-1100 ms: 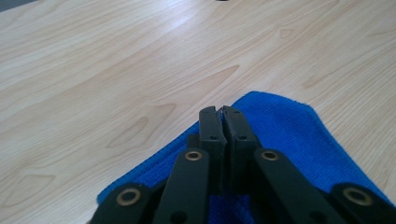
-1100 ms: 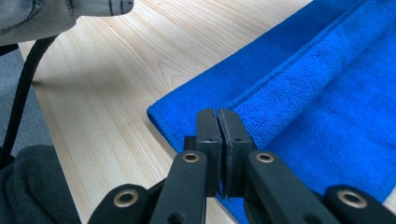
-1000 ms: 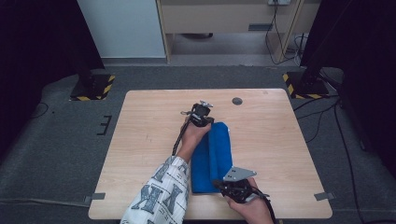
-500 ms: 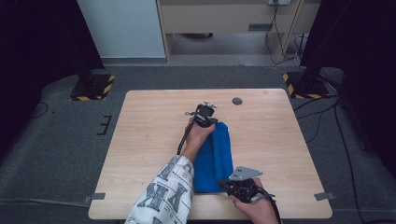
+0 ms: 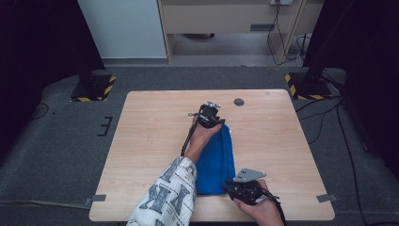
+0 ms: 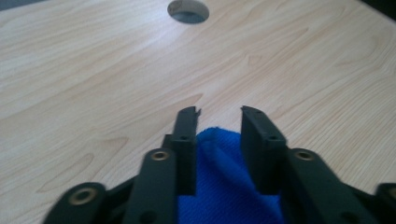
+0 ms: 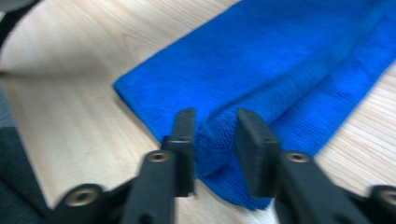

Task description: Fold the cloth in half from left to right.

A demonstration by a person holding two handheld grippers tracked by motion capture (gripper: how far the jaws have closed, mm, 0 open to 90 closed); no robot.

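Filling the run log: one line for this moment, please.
left tool: jaws just opening, far end of blue cloth between, loose | right tool: jaws just opening over near fold | cloth: folded, on table

Both gripper (image 6: 218,114) jaws newly parted around towel (image 5: 215,162)

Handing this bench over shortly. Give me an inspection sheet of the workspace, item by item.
Surface: wooden table, a round hole near its far edge.
Job's things: blue cloth folded into a long strip, flat on the table.
Clutter: nothing seen.
Grippers: left gripper at the cloth's far end, right gripper at its near end; both jaws have just been opening, a cloth fold between each pair, pads apart from it.
Cables: black cable trails from the left gripper along the forearm; more on the floor at right.
Surroundings: grey floor, striped stand bases, cabinet behind.
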